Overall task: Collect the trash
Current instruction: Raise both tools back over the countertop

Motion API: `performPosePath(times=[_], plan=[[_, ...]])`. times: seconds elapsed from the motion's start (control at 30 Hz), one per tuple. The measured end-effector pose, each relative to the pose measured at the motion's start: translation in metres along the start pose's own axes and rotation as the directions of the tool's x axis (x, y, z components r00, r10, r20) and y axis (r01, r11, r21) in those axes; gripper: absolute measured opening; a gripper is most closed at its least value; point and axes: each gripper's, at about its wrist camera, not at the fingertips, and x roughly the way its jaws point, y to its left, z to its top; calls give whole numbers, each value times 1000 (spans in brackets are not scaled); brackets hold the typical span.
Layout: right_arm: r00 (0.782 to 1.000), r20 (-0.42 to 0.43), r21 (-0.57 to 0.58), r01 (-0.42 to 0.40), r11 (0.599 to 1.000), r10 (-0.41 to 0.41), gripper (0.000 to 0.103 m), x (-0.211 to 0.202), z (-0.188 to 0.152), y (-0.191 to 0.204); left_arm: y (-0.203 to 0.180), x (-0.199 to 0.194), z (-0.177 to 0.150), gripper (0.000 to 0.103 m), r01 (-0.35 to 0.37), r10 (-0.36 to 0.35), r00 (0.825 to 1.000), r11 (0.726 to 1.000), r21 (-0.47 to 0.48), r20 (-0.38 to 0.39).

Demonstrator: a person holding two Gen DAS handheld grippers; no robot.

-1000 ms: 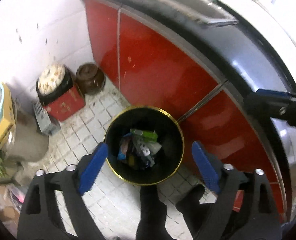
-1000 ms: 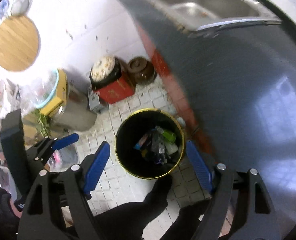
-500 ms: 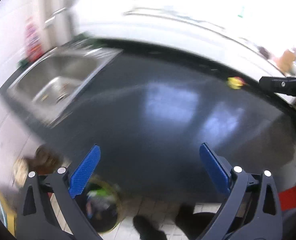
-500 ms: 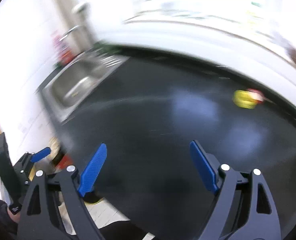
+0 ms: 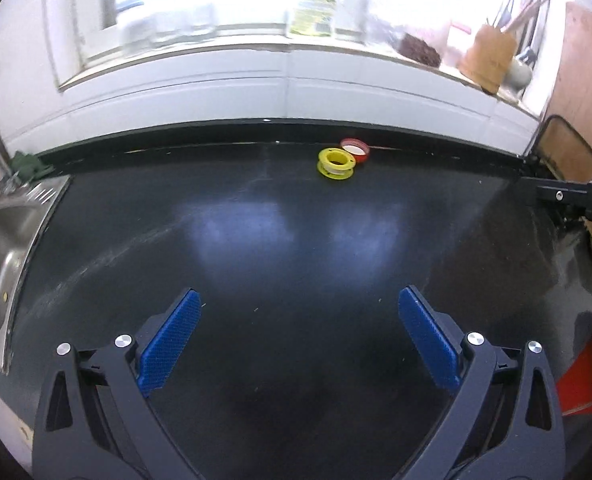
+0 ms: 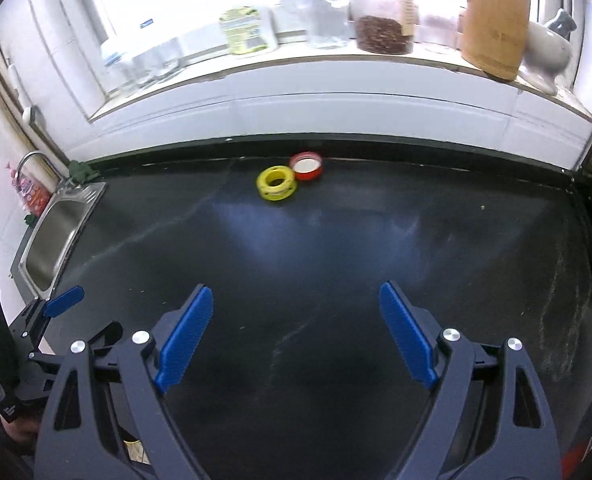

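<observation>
Hovering over the dark desk (image 6: 336,280) with left tool (image 5: 296,344) and right tool (image 6: 296,332) both spread wide, nothing gripped. Yellow spool (image 6: 276,182) touching red cap (image 6: 306,165) by the back edge. Could easily nudge the cap away while grabbing the spool.

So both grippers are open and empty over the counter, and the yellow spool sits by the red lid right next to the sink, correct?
Not by the sink. The right wrist view shows the yellow spool beside the red lid at the counter's back edge, well apart from it. Both the left gripper and the right gripper are open and empty.
</observation>
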Motion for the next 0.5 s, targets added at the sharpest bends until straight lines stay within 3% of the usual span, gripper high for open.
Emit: performPosePath(times=[0.27, 0.5], plan=[[999, -28, -33, -24, 999, 23, 83, 32, 29, -15, -11, 45, 25, 96, -17, 17, 999, 1000, -16, -50], [996, -75, -86, -60, 994, 54, 83, 87, 60, -35, -26, 118, 59, 96, -45, 45, 995, 999, 3, -88]])
